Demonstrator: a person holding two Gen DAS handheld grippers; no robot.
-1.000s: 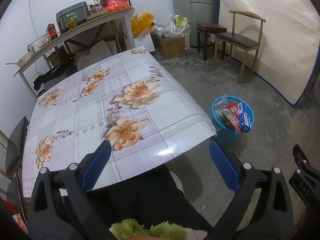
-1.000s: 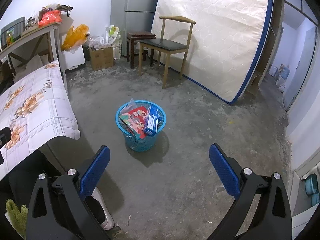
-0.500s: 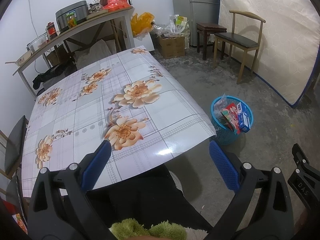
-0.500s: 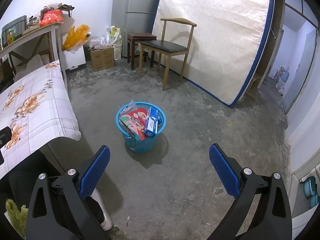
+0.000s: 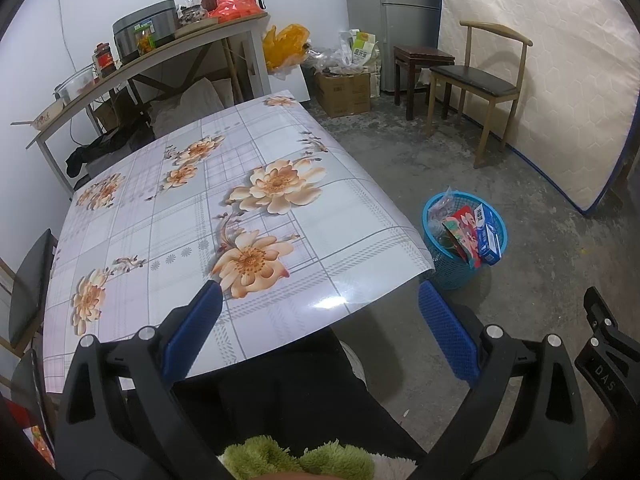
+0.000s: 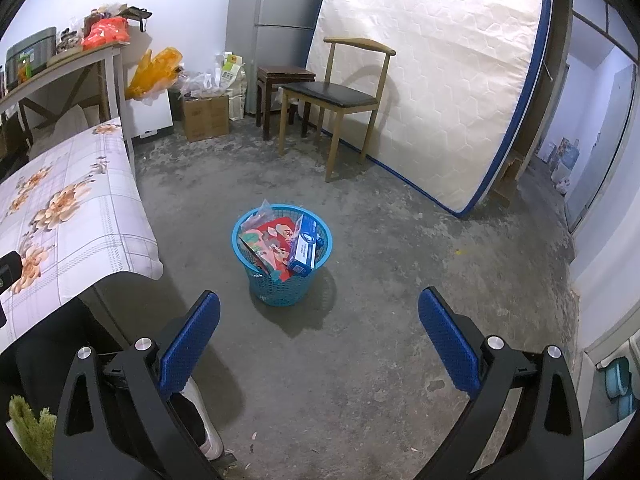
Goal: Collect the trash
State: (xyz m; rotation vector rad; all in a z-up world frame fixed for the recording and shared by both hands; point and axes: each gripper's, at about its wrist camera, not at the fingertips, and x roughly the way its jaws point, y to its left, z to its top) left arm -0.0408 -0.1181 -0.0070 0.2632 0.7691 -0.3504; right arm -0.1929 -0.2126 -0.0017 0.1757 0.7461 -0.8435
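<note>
On the floor beside the table (image 5: 280, 152), the bin (image 6: 282, 264) brims with trash (image 6: 280, 246), and with both my left gripper (image 5: 318, 330) and right gripper (image 6: 319, 330) spread wide and empty, I judge a careless nudge could tip it.

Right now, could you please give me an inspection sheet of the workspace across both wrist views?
Surface: the table with floral cloth shows nothing lying on it.
Job's things: the blue basket stands on the floor beside the table, filled with a blue box and red packaging.
Clutter: the side shelf carries a cooker and jars; a cardboard box and bags sit beside the fridge.
Grippers: left gripper open, empty; right gripper open, empty.
Cables: a wire runs down the wall.
Surroundings: concrete floor, wooden chair, stool, mattress leaning on the wall.
</note>
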